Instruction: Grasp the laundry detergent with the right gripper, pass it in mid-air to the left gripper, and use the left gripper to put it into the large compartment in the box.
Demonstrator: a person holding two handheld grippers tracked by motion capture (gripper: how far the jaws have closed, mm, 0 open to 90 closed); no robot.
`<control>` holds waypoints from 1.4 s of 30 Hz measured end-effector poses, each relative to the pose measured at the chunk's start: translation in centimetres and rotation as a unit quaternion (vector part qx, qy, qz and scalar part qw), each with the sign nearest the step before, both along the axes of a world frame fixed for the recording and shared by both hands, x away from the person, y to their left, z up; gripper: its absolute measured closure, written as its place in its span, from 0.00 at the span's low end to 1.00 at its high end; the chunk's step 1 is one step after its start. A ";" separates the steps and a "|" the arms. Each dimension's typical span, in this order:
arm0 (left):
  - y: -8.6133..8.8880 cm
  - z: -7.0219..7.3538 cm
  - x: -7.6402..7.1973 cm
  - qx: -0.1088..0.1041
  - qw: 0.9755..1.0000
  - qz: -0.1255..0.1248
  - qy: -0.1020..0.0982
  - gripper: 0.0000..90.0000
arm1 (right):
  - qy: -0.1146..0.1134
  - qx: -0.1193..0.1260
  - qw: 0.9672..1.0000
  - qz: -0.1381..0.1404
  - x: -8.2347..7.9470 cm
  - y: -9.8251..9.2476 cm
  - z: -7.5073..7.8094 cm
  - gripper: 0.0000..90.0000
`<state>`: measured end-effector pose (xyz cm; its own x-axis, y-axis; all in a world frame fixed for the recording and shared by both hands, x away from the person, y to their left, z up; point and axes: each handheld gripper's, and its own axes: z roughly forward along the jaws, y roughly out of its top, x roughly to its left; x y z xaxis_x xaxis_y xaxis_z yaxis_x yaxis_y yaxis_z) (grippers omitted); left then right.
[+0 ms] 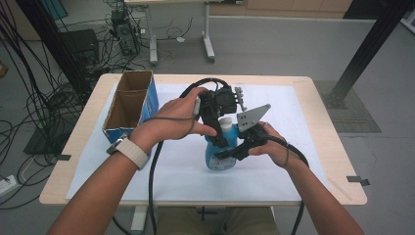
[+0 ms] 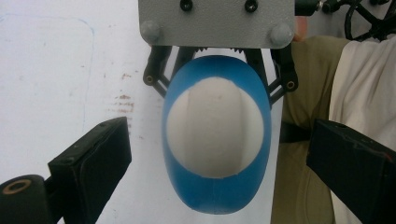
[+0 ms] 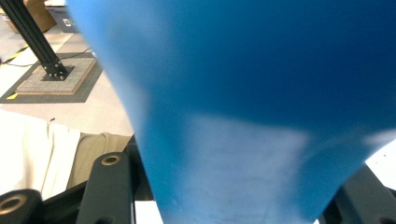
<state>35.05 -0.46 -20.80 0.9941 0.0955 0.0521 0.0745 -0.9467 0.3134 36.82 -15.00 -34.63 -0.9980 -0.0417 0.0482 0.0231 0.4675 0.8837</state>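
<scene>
A blue bottle (image 1: 219, 159) with a white cap (image 1: 226, 124) stands upright on the white sheet near the table's middle. My right gripper (image 1: 231, 152), with its grey plate (image 1: 253, 117) on top, comes in from the right and is shut on the bottle's body. In the right gripper view the blue bottle (image 3: 261, 93) sits tight between the black jaws. My left gripper (image 1: 221, 128) hangs over the cap and points down. Seen along it, the left gripper (image 2: 219, 163) is open, its fingers (image 2: 88, 158) wide of the white cap (image 2: 215, 126) on both sides and not touching it.
An open cardboard box (image 1: 131, 100) with blue sides stands at the table's left rear. The white sheet (image 1: 293, 161) covers most of the wooden table (image 1: 337, 161). Cables and a black post (image 1: 364, 54) are on the floor beyond.
</scene>
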 end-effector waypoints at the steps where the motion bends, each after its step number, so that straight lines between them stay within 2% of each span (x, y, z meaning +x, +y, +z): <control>1: 0.0 0.0 0.0 0.000 1.000 0.000 0.000 0.08 | 0.000 -0.001 1.000 0.000 0.0 0.0 0.0 0.48; 3: 0.0 0.0 0.0 0.000 1.000 0.000 0.000 0.08 | -0.005 -0.003 1.000 0.000 0.1 0.0 0.0 0.48; 42: 0.1 0.0 -0.1 0.001 1.000 0.000 -0.001 0.08 | 0.001 -0.003 1.000 -0.002 0.1 0.0 -0.1 0.48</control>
